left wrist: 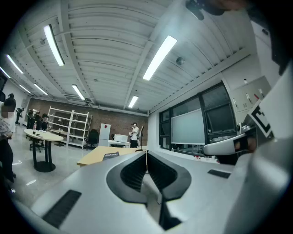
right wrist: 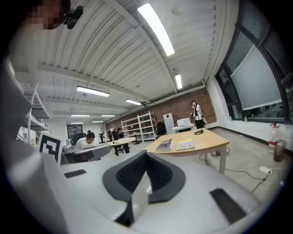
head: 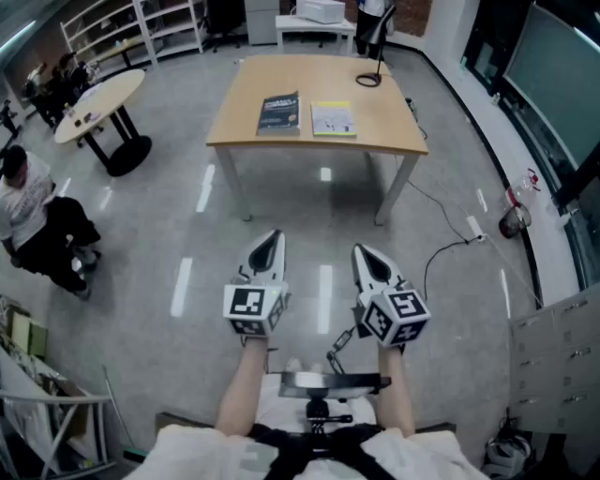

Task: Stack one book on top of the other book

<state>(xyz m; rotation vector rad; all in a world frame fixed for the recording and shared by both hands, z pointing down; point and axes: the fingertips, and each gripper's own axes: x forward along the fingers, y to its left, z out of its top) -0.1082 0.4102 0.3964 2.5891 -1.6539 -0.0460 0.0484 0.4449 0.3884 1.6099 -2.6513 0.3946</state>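
Two books lie side by side on a wooden table [head: 375,131] well ahead of me: a dark book [head: 278,113] on the left and a pale yellow-green book [head: 333,119] on the right. Both also show in the right gripper view, the dark book [right wrist: 165,144] beside the pale book [right wrist: 185,146]. The dark book [left wrist: 111,156] appears small in the left gripper view. My left gripper [head: 274,236] and right gripper [head: 361,251] hover over the floor, far short of the table. Each is shut with nothing between its jaws.
A black cable coil [head: 368,80] lies at the table's far right corner. A round table [head: 98,103] stands at the left with a seated person [head: 37,220] near it. A cable and power strip [head: 473,236] lie on the floor at right. Shelving [head: 131,23] lines the back wall.
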